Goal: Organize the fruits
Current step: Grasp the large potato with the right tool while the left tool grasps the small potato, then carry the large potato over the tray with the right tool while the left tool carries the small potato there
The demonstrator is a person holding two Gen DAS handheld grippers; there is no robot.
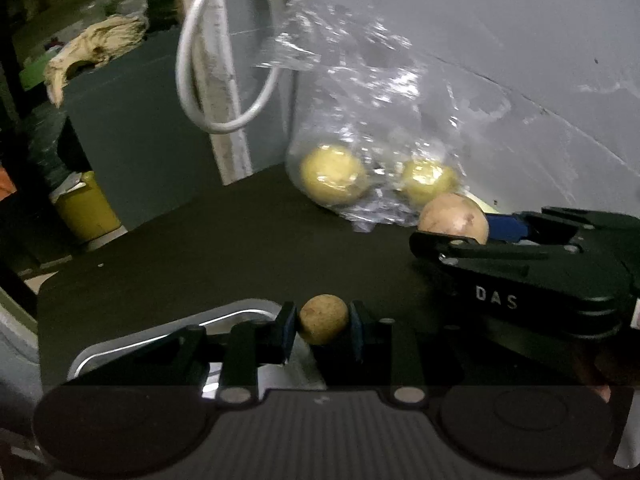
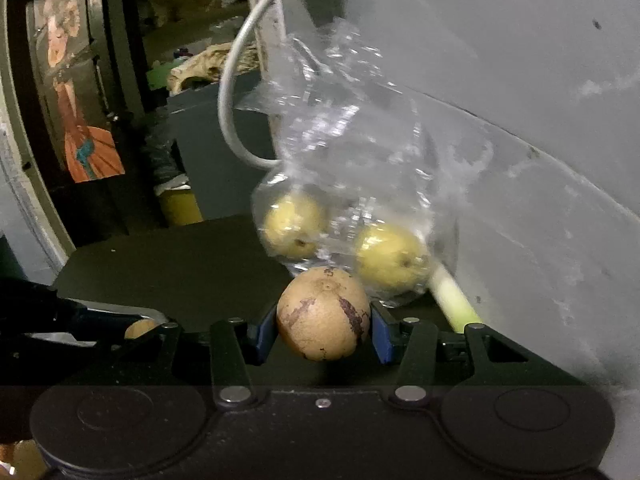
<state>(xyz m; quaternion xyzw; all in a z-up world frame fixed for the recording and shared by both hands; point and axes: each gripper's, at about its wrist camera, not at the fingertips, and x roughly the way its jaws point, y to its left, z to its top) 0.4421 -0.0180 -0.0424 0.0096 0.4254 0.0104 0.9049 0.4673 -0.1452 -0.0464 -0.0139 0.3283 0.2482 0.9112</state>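
The left gripper point(image 1: 323, 322) pinches a small brown fruit point(image 1: 323, 319) between its blue pads, directly above the near edge of the dark table point(image 1: 200, 248), beside the rim of a metal tray point(image 1: 224, 318). The right gripper point(image 2: 323, 330) clamps a larger tan fruit point(image 2: 323, 314) with dark blotches, held in front of a clear plastic bag point(image 2: 352, 168) at the table's far edge against the wall. Two yellow fruits point(image 2: 294, 226) sit inside the bag.

Procedure, as judged from here: keep both grips steady, carry each fruit level to the tray, lower until it is supported, then release. Set the two fruits down apart from each other so that neither rolls.

Limits of view: the tray interior is covered by the left gripper. A pale green stalk point(image 2: 456, 300) beside the bag is cut off, possibly a vegetable. The bag's contents blur behind glare, and its opening cannot be located.
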